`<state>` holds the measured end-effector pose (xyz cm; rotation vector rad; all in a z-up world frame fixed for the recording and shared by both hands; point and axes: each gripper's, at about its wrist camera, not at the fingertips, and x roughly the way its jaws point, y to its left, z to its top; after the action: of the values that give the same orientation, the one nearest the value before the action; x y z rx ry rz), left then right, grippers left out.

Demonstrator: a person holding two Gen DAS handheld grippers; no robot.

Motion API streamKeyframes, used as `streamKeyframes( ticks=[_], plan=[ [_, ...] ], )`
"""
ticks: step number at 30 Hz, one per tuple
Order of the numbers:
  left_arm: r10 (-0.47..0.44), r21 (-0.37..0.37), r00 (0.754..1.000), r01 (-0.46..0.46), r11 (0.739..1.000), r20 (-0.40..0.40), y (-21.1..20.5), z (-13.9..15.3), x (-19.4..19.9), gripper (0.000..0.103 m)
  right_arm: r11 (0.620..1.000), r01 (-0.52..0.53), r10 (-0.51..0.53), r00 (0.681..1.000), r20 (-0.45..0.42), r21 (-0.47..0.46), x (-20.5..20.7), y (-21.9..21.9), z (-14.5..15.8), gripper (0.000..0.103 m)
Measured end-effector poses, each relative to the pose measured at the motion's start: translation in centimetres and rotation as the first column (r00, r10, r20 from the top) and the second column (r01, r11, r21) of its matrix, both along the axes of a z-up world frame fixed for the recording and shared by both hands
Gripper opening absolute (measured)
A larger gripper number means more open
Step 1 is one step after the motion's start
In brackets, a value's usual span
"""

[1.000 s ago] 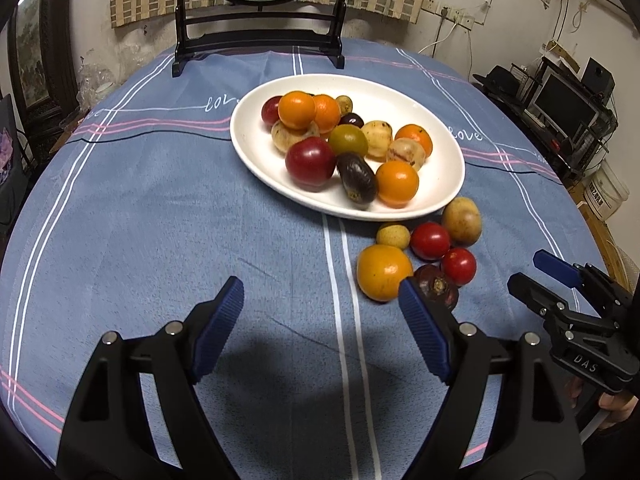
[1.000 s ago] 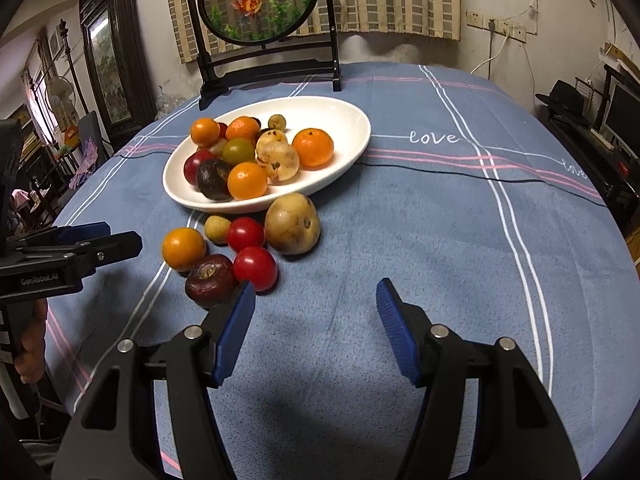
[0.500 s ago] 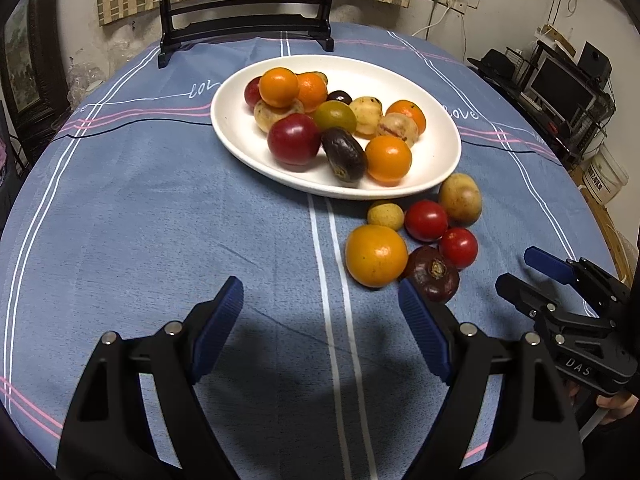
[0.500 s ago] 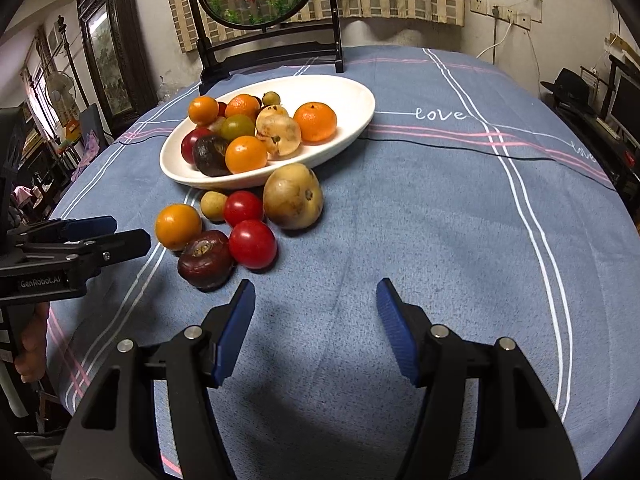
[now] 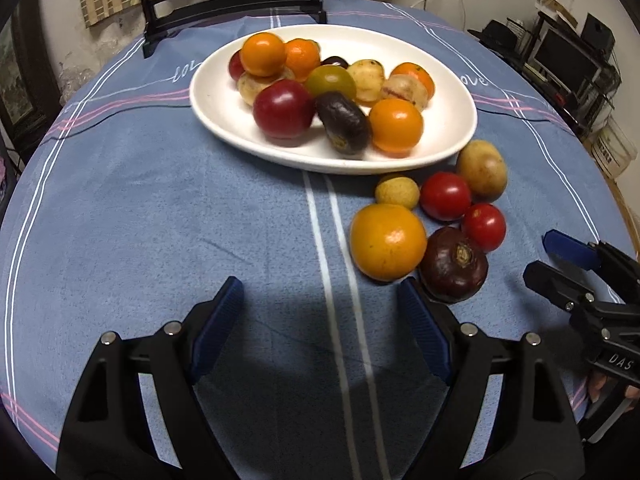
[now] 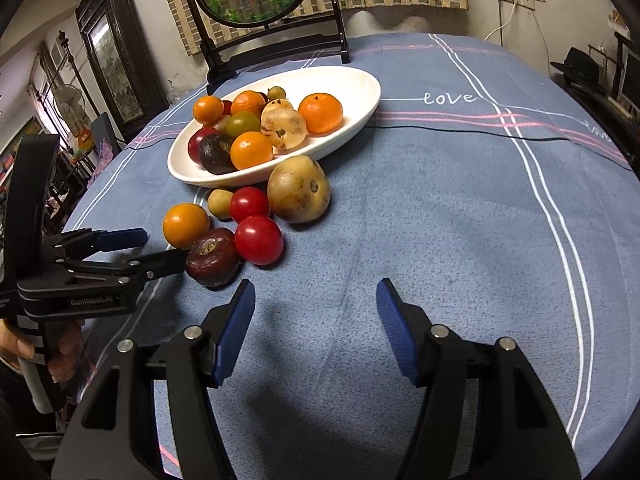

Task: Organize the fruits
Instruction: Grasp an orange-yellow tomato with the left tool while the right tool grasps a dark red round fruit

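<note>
A white oval plate (image 5: 448, 92) (image 6: 360, 92) holds several fruits. Loose fruits lie on the blue cloth in front of it: an orange fruit (image 5: 387, 242) (image 6: 186, 225), a dark purple fruit (image 5: 454, 265) (image 6: 212, 256), two red tomatoes (image 5: 445, 196) (image 6: 258, 240), a small yellow fruit (image 5: 397, 191) (image 6: 219, 202) and a brown fruit (image 5: 482, 170) (image 6: 298, 189). My left gripper (image 5: 320, 320) (image 6: 156, 246) is open and empty, its right finger close to the purple fruit. My right gripper (image 6: 314, 320) (image 5: 556, 258) is open and empty, right of the loose fruits.
A round ornament on a black stand (image 6: 276, 40) is at the table's far edge behind the plate. The round table's cloth (image 6: 460, 200) has white and pink stripes. Shelves and electronics (image 5: 568, 52) stand off the table to the right.
Both grippers have moved forward toward the loose fruits. The left gripper's right finger now sits right by the purple fruit. Both stay open.
</note>
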<state>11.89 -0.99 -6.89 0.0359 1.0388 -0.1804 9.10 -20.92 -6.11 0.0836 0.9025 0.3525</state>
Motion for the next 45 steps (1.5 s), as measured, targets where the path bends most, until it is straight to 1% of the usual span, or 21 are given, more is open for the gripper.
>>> streamKeyframes(
  ticks=[2, 4, 8, 10, 13, 14, 15, 16, 18, 21, 26, 30, 33, 37, 42, 45],
  plan=[
    [-0.019, 0.005, 1.000, 0.019, 1.000, 0.001, -0.5, 0.0, 0.2, 0.082, 1.000, -0.005, 0.005, 1.000, 0.000, 0.004, 0.0, 0.1, 0.0, 0.064],
    [-0.027, 0.026, 1.000, 0.026, 0.999, 0.004, -1.0, -0.1, 0.6, 0.082, 1.000, -0.009, 0.009, 1.000, 0.002, 0.008, -0.1, 0.0, 0.0, 0.064],
    [-0.038, 0.035, 0.999, 0.038, 0.999, 0.016, -1.5, -0.2, 1.2, 0.079, 1.000, -0.016, 0.016, 1.000, -0.004, 0.023, 0.0, 0.0, 0.0, 0.064],
    [-0.046, 0.035, 0.999, 0.045, 0.998, 0.027, -1.8, -0.2, 1.4, 0.075, 0.999, -0.018, 0.018, 1.000, -0.014, 0.032, 0.1, 0.0, -0.1, 0.064],
    [-0.061, 0.033, 0.997, 0.060, 0.998, 0.038, -2.2, 0.0, 1.7, 0.060, 0.999, -0.019, 0.020, 1.000, -0.020, 0.036, 0.1, 0.0, -0.2, 0.064],
    [-0.067, 0.035, 0.997, 0.065, 0.997, 0.042, -2.4, 0.0, 1.7, 0.052, 0.999, -0.019, 0.020, 1.000, -0.019, 0.035, 0.1, 0.0, -0.2, 0.064],
    [-0.082, 0.029, 0.996, 0.081, 0.996, 0.046, -2.6, 0.1, 1.8, 0.040, 0.999, -0.020, 0.021, 1.000, -0.018, 0.034, 0.1, 0.0, -0.2, 0.064],
    [-0.099, 0.026, 0.994, 0.098, 0.995, 0.050, -2.9, 0.1, 1.7, 0.037, 0.999, -0.021, 0.021, 1.000, -0.017, 0.034, 0.0, 0.0, -0.1, 0.065],
    [-0.121, 0.046, 0.991, 0.118, 0.992, 0.058, -3.4, 0.2, 1.5, 0.037, 0.999, -0.020, 0.021, 1.000, -0.016, 0.033, 0.0, 0.0, -0.2, 0.065],
    [-0.128, 0.024, 0.990, 0.127, 0.992, 0.052, -3.2, 0.3, 1.0, 0.037, 0.999, -0.019, 0.019, 1.000, -0.017, 0.029, 0.0, 0.1, -0.2, 0.065],
    [-0.092, -0.002, 0.994, 0.093, 0.996, 0.051, -1.8, 0.7, -0.1, 0.037, 1.000, -0.017, 0.017, 1.000, -0.013, 0.002, -0.1, 0.4, -0.2, 0.065],
    [-0.063, -0.022, 0.996, 0.064, 0.998, 0.060, -0.3, 1.3, -0.9, 0.037, 0.999, -0.016, 0.016, 1.000, -0.005, -0.039, -0.2, 0.9, -0.1, 0.065],
    [-0.049, -0.030, 0.997, 0.051, 0.998, 0.064, 0.5, 1.4, -1.2, 0.037, 0.994, -0.055, 0.056, 0.998, 0.008, -0.099, -0.6, 2.2, 0.0, 0.065],
    [-0.036, -0.044, 0.997, 0.039, 0.998, 0.063, 1.3, 1.4, -1.4, 0.037, 0.989, -0.122, 0.123, 0.992, 0.007, -0.086, -1.1, 4.2, 0.2, 0.065],
    [-0.026, -0.059, 0.998, 0.030, 0.998, 0.063, 2.2, 1.2, -1.6, 0.037, 0.981, -0.155, 0.154, 0.988, -0.017, -0.113, -0.5, 6.4, -0.2, 0.065],
    [-0.018, -0.070, 0.998, 0.022, 0.997, 0.059, 2.8, 1.1, -1.6, 0.037, 0.980, -0.142, 0.139, 0.990, -0.029, -0.140, 0.4, 7.2, -0.4, 0.065]
  ],
)
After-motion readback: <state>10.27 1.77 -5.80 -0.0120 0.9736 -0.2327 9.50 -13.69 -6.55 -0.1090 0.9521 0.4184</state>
